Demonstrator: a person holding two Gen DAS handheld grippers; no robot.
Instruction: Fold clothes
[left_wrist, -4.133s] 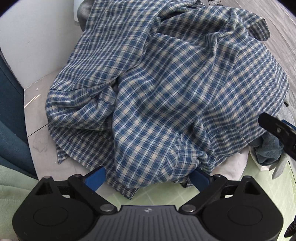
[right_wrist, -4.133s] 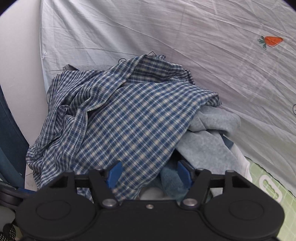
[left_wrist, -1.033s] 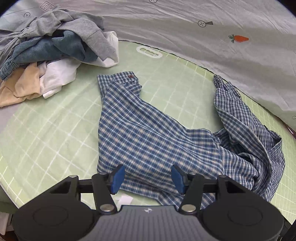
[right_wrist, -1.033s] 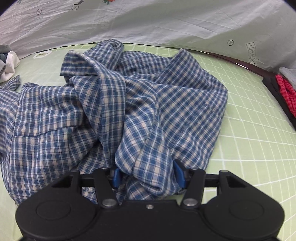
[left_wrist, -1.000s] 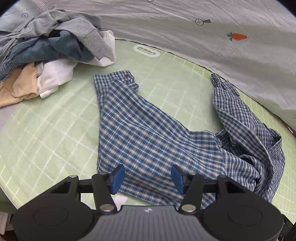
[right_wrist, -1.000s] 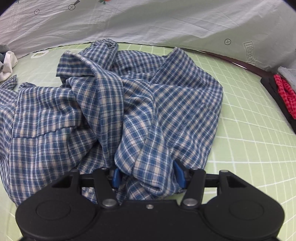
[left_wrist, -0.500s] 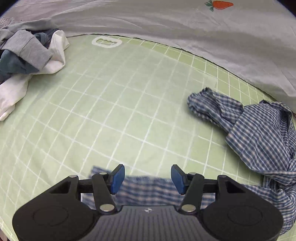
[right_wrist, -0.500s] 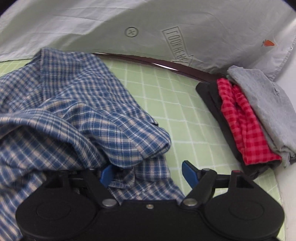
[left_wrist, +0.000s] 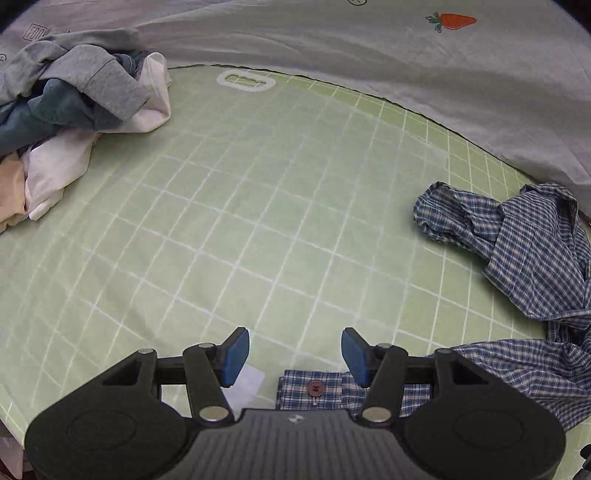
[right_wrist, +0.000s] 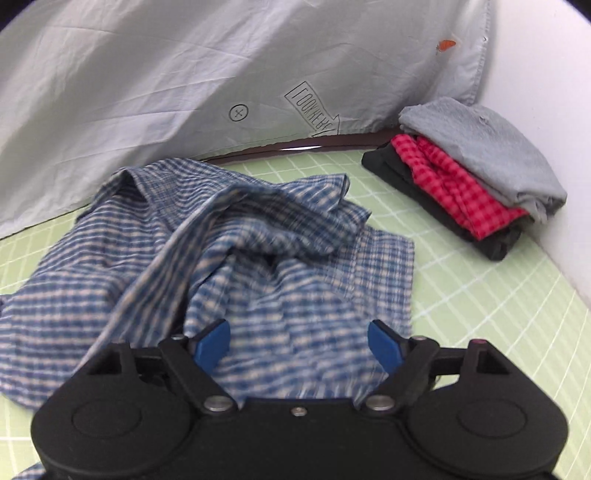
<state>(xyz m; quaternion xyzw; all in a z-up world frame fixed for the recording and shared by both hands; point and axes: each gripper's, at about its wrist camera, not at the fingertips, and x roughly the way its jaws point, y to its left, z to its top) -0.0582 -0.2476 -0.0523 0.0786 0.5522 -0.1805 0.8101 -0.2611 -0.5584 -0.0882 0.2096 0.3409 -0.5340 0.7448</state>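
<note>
A blue-and-white plaid shirt (left_wrist: 532, 258) lies crumpled on the green grid mat (left_wrist: 258, 206), at the right of the left wrist view. One cuff with a red button (left_wrist: 314, 387) lies flat just under my left gripper (left_wrist: 293, 354), which is open and empty above it. In the right wrist view the plaid shirt (right_wrist: 221, 266) lies bunched in front of my right gripper (right_wrist: 297, 345), which is open with cloth beneath it.
A pile of unfolded clothes (left_wrist: 70, 107) in grey, blue, white and beige sits at the mat's far left. A folded stack (right_wrist: 476, 173) of grey, red-checked and black garments sits at the right by a white wall. A grey sheet (right_wrist: 184, 74) covers the area behind.
My right gripper has opened and let the shirt drop to the mat. My left gripper has pulled back, and the shirt's cuff now lies under it.
</note>
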